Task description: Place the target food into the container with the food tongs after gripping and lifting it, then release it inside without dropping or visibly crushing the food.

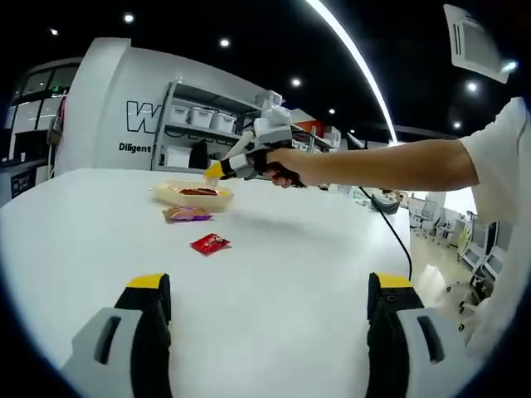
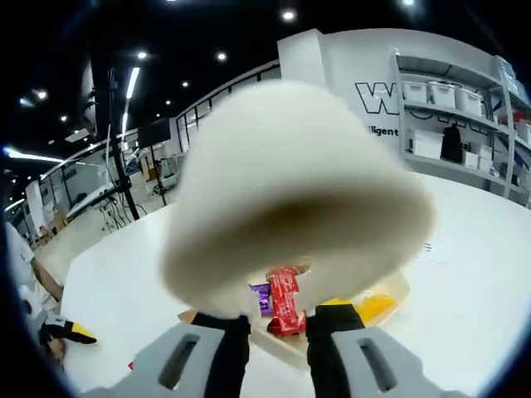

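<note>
Left gripper view gives us the widest layout. A big white table [image 1: 315, 249] fills the lower half, and a person's bare arm [image 1: 390, 164] reaches across it from the right. That hand carries the right gripper [image 1: 214, 172], whose yellow tips hang just over a shallow pale container [image 1: 222, 199] at the far side of the table.

In the right gripper view a large, soft-looking pale mass [image 2: 290, 182] sits blurred, very close to the lens. We cannot tell what it is.

The left gripper [image 1: 270, 282] hovers low over bare table with its jaws spread wide and nothing between them. In its own view, the right gripper [image 2: 274, 319] has its jaws drawn near each other with a narrow gap. A red wrapped snack [image 2: 284, 303] shows in that gap, over the container's floor, but we cannot tell whether it is pinched or simply lying beyond.

Two small pieces of food lie outside the container:
- A purple-and-tan packet [image 1: 187, 214] lies just beside it.
- A red packet [image 1: 209, 243] lies a little nearer to us, apart from both.

We judge these wrapped snacks to be light, with slick, crinkly film and contents that would crush under a hard squeeze. We would take one across its middle, flat sides between the jaws, closing only until the wrapper stops slipping.
</note>
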Action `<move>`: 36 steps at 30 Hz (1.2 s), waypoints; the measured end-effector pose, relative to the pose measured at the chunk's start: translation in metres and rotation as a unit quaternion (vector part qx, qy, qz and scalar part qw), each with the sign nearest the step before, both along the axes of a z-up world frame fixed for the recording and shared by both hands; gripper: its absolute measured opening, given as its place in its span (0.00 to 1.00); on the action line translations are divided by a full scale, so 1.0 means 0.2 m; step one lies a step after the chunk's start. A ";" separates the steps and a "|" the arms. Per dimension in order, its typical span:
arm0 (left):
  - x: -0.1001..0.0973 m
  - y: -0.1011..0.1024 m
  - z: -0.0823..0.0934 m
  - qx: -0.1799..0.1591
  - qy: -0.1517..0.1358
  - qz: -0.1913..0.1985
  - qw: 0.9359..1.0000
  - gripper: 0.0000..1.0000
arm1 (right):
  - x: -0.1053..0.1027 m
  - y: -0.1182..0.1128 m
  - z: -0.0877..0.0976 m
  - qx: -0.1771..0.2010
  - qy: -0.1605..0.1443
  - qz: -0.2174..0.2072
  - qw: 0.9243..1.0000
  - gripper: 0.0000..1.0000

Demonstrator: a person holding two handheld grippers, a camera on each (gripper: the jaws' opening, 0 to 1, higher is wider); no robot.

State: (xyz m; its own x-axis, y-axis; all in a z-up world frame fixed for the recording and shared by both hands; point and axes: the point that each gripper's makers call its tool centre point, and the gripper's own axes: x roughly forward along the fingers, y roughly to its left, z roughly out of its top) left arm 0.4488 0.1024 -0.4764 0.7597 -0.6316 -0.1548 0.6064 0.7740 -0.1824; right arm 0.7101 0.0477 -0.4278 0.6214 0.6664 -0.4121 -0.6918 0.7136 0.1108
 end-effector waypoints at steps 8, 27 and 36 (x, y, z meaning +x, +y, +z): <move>0.01 0.02 0.01 0.000 -0.008 0.006 1.000 0.97 | -0.27 0.11 0.05 0.013 0.016 0.066 0.998 0.19; 0.01 0.03 0.02 -0.005 -0.011 0.013 1.000 0.99 | -0.60 0.21 -0.03 -0.003 0.027 0.196 0.980 0.21; 0.01 0.03 0.02 -0.006 -0.007 0.010 1.000 0.99 | -0.66 0.26 -0.12 -0.019 0.029 0.248 0.968 0.21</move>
